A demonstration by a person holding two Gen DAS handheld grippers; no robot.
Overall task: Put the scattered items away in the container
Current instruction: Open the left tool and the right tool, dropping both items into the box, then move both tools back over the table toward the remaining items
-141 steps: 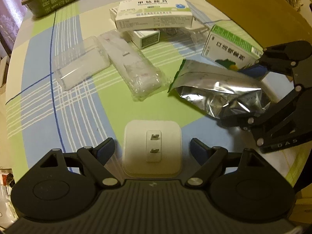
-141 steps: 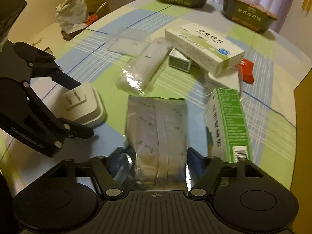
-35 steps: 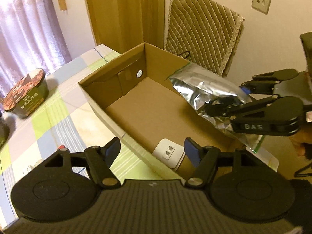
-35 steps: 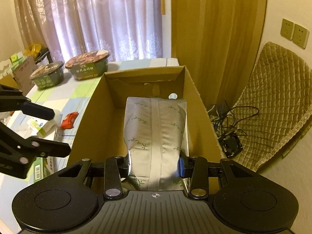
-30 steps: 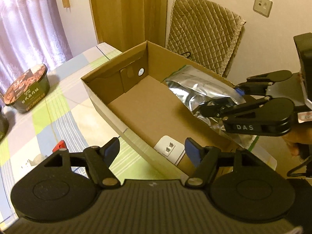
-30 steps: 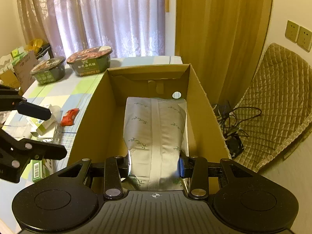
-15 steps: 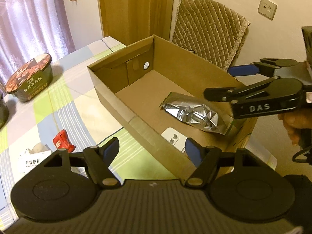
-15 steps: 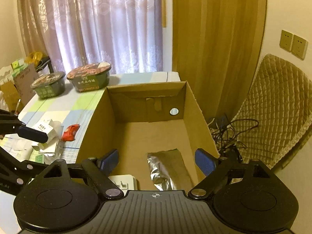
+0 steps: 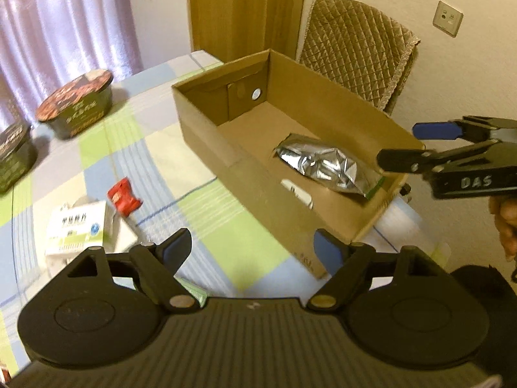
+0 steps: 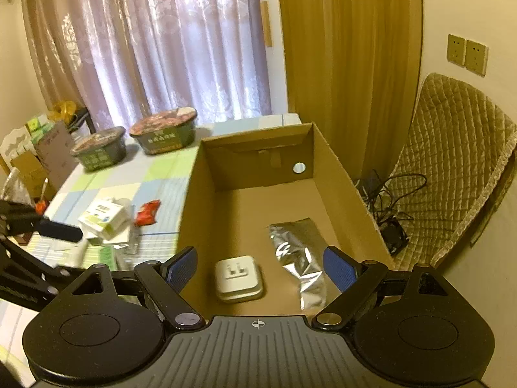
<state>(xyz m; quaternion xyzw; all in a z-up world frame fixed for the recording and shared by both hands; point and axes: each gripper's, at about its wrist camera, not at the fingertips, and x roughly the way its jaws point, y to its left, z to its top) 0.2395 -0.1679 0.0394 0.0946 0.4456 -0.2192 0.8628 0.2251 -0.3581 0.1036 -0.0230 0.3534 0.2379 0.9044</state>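
Note:
The brown cardboard box [image 9: 206, 129] stands open at the table's edge. Inside it lie a crinkled silver foil pouch [image 9: 320, 165] and a white plug adapter [image 9: 297, 192], side by side near the front end. My right gripper [image 10: 260, 258] is open and empty, above the pouch [image 10: 297, 249] and the adapter [image 10: 239, 278]. My left gripper [image 9: 252, 242] is also open and empty, over the table by the box's near corner. A white-and-green medicine box [image 9: 77, 229] and a red packet [image 9: 124, 195] remain on the checked tablecloth.
Two instant-noodle bowls [image 10: 164, 129] stand at the far end of the table. A quilted chair [image 10: 452, 168] is beside the box, with cables [image 10: 387, 200] on the floor. More small packages lie near the medicine box [image 10: 103, 216].
My right gripper opened and let the foil pouch fall into the box, then rose. My left gripper has drawn back toward the table, so the scattered items show again.

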